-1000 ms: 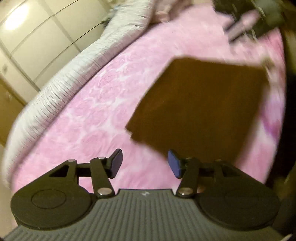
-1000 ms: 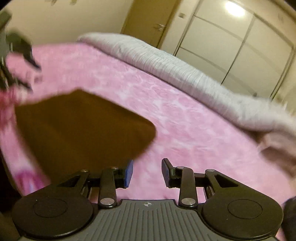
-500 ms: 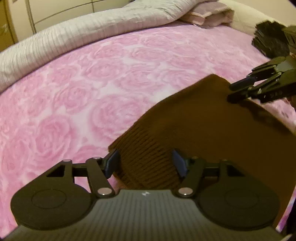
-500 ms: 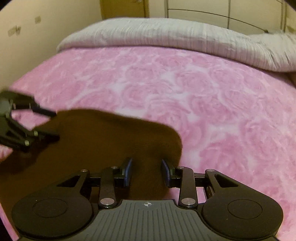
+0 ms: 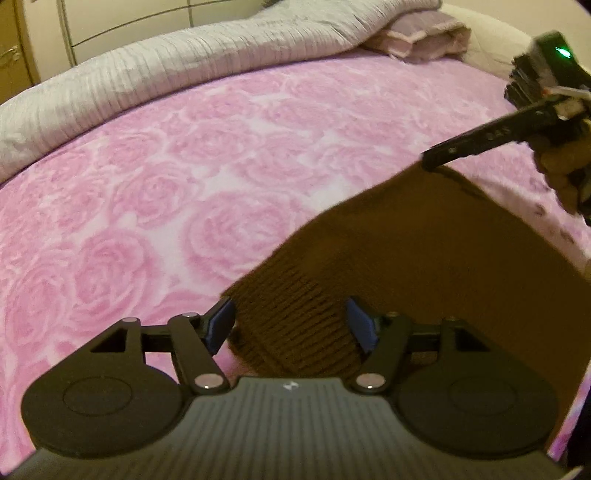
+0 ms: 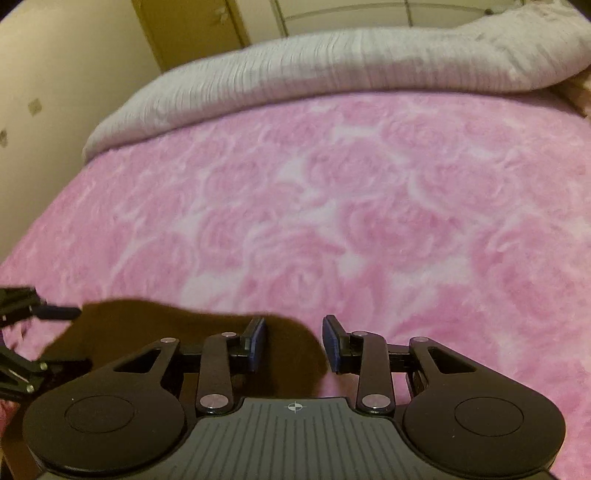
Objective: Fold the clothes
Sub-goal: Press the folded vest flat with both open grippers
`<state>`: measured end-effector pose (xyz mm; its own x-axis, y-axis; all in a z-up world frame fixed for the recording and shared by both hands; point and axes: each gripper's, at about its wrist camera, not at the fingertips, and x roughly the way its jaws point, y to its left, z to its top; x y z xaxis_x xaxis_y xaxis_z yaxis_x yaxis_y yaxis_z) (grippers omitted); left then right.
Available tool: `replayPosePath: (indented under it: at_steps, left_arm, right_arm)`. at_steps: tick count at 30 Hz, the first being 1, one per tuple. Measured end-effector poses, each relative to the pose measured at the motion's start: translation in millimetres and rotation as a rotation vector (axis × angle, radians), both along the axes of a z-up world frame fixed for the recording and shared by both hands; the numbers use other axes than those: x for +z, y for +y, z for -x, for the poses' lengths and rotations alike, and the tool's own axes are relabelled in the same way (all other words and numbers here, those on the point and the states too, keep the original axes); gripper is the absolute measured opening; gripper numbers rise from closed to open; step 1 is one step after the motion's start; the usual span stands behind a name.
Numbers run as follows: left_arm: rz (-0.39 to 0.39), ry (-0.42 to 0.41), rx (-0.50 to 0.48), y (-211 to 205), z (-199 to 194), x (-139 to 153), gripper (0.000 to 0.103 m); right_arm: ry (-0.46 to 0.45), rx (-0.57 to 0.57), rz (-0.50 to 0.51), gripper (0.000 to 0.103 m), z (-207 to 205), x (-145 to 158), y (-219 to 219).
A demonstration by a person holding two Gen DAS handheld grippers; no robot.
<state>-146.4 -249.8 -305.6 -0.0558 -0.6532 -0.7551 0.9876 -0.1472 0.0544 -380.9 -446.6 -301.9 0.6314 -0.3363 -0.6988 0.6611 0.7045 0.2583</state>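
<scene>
A folded brown knit garment (image 5: 424, 266) lies on the pink rose-patterned bed cover (image 5: 184, 192). My left gripper (image 5: 290, 326) is open, its fingers on either side of the garment's ribbed corner. My right gripper (image 6: 293, 341) is open over the garment's other corner (image 6: 184, 332), the cloth between and below its fingers. The right gripper also shows in the left wrist view (image 5: 480, 142), its tip at the garment's far corner. The left gripper shows in the right wrist view (image 6: 33, 332) at the far left.
A grey-white ribbed duvet (image 5: 166, 74) is bunched along the far side of the bed. A folded pale pink cloth (image 5: 417, 40) lies at the back right. Wardrobe doors (image 6: 332, 11) and a cream wall (image 6: 55, 74) stand behind the bed.
Both grippers have dropped from above the bed to the garment and now straddle its corners. Both views have steadied and come closer to the cloth.
</scene>
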Motion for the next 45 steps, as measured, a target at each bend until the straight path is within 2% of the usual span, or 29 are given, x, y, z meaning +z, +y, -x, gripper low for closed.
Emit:
replayPosePath:
  at_steps: [2,5,8,11,13,16,18,20,22,26,28,30,33,35,40,43,45]
  left_arm:
    - [0.028,-0.014,0.020,12.3,0.6,10.5,0.056]
    - [0.053,0.015,0.015,40.3,6.3,25.7,0.056]
    - [0.052,0.039,-0.015,66.6,19.0,31.7,0.056]
    - [0.031,-0.016,-0.028,83.3,34.1,21.8,0.056]
    - [-0.003,-0.059,-0.018,83.9,37.2,5.8,0.058]
    - [-0.002,0.017,0.021,82.5,25.0,-6.9,0.063]
    - [0.000,0.040,0.054,85.4,20.0,-0.6,0.061]
    - [0.036,-0.028,0.050,95.5,26.2,10.7,0.056]
    - [0.065,-0.077,0.034,108.9,33.1,21.3,0.052]
    - [0.101,-0.059,-0.028,135.5,48.9,36.0,0.052]
    - [0.100,-0.043,-0.056,141.3,57.1,33.5,0.052]
    - [0.072,-0.067,-0.069,139.2,64.2,20.6,0.052]
    - [0.026,-0.081,-0.059,132.4,64.6,-1.8,0.057]
    - [0.029,-0.037,-0.032,130.3,58.7,-3.7,0.057]
    - [0.038,-0.040,-0.025,130.3,53.0,1.7,0.057]
    - [0.083,-0.088,-0.067,135.0,64.4,10.4,0.052]
    - [0.083,-0.129,-0.102,135.8,71.9,10.0,0.052]
  right_arm:
    - [-0.007,0.002,0.037,0.033,9.7,13.3,16.8]
    - [-0.031,0.060,0.048,0.033,26.2,28.9,54.9]
    - [-0.033,0.162,0.066,0.033,40.1,32.1,102.7]
    - [-0.015,0.221,0.088,0.033,53.9,24.9,136.6]
    - [0.037,0.206,0.079,0.033,61.0,11.1,143.8]
    - [0.076,0.151,0.087,0.033,75.3,5.4,146.0]
    - [0.088,0.121,0.104,0.033,85.0,8.3,150.0]
    - [0.079,0.122,0.142,0.033,94.0,22.0,162.2]
    - [0.061,0.161,0.175,0.033,99.4,33.5,179.6]
    - [0.058,0.266,0.203,0.033,98.7,38.1,211.8]
    - [0.101,0.300,0.221,0.033,89.5,26.6,221.1]
    - [0.170,0.331,0.252,0.033,81.5,13.1,230.6]
    - [0.358,0.393,0.432,0.033,75.5,-9.7,249.3]
    - [0.421,0.406,0.468,0.033,80.3,-19.6,253.9]
    - [0.319,0.361,0.435,0.033,96.4,-15.1,256.1]
    - [0.315,0.367,0.490,0.033,85.7,-15.0,262.4]
    - [0.323,0.368,0.526,0.033,76.4,-16.5,264.1]
